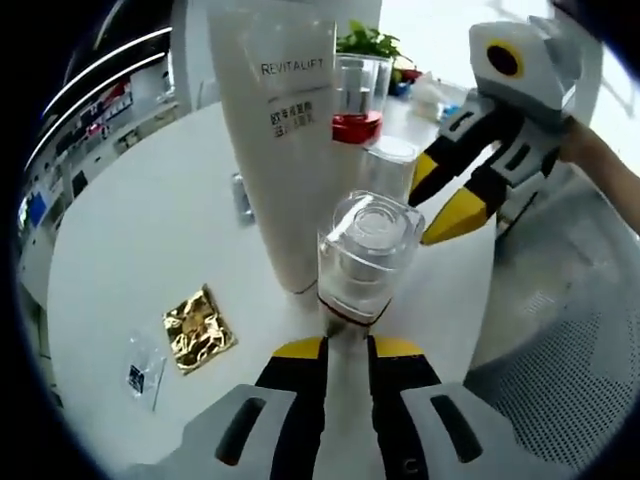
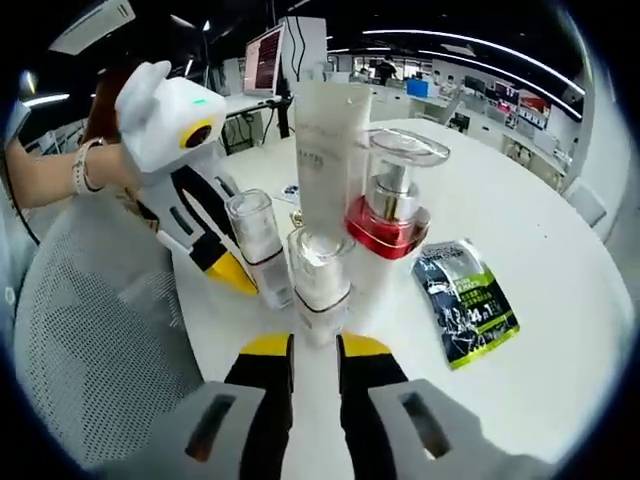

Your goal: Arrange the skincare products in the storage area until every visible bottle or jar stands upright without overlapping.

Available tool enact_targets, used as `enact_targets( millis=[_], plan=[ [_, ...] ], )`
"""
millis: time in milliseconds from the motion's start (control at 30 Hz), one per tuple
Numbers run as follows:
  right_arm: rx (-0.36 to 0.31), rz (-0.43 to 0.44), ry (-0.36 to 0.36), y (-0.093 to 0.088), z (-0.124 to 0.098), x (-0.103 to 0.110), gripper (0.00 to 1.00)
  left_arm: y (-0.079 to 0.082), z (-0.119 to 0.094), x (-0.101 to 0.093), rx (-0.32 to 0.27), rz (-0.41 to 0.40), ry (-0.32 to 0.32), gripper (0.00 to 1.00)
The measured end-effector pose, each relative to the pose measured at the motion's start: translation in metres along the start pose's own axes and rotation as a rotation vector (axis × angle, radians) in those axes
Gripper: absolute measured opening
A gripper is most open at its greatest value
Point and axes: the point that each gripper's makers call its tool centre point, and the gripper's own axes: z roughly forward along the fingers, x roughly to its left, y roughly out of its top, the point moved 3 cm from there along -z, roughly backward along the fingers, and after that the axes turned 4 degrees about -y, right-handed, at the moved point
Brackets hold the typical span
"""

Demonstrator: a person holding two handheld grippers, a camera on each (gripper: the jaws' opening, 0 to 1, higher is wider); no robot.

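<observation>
My left gripper is shut on the lower body of a small clear-capped bottle, which stands upright on the white table. Just behind it rises a tall white Revitalift tube, with a red-based pump bottle further back. My right gripper is shut on a second clear-capped bottle, also upright. It reaches in from the right beside that bottle. The left gripper holds its bottle next to the tube and the red pump bottle.
A gold sachet and a clear sachet lie flat near the table's edge. A green and black sachet lies to the right of the cluster. A grey mesh chair stands by the table. A person's hand holds the left gripper.
</observation>
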Motion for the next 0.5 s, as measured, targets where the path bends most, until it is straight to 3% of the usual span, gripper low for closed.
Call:
enact_targets(
  millis=[500],
  plan=[
    [0.024, 0.027, 0.016, -0.003, 0.015, -0.003, 0.16, 0.012, 0.010, 0.000, -0.035, -0.049, 0.002, 0.10]
  ],
)
